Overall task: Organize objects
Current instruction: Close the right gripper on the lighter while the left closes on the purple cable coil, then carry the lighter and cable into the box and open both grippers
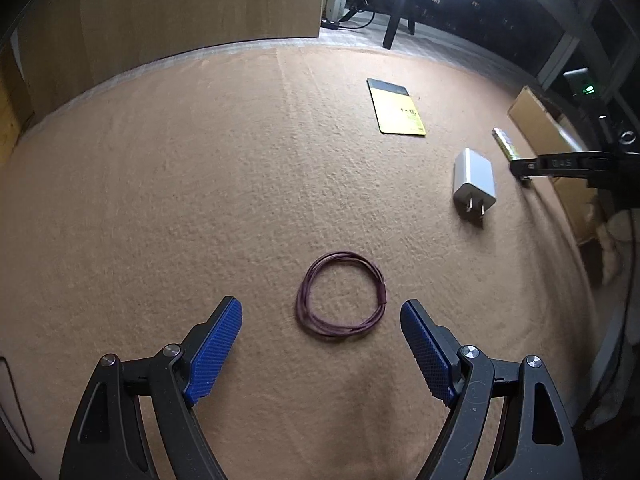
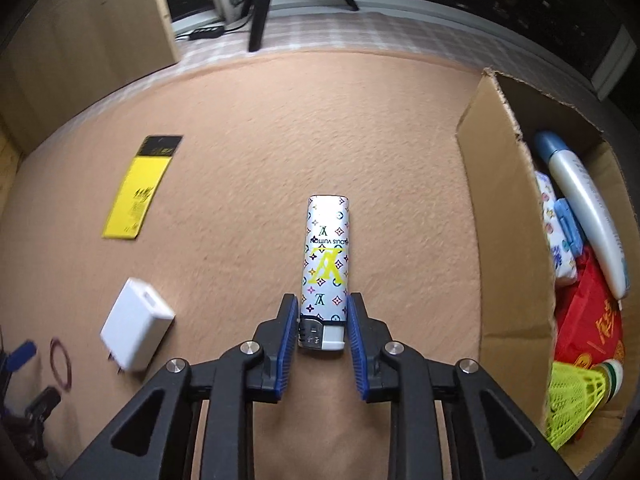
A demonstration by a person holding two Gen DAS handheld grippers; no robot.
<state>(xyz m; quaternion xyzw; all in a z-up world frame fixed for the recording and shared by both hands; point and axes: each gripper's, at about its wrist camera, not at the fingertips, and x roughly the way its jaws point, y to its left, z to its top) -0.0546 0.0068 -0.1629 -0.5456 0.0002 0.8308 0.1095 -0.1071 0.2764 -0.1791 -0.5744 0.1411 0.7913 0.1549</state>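
Your right gripper (image 2: 322,312) has its jaws clamped on the metal end of the lighter (image 2: 326,256), whose long axis runs straight ahead of the fingers. The box (image 2: 508,216) lies to its right, close by. Your left gripper (image 1: 320,320) gapes wide above the cord loop (image 1: 342,294), empty.

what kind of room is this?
Probably a home room used as a recording spot: tan carpet on the floor, a cardboard box of household bits, and a tripod by dark windows.
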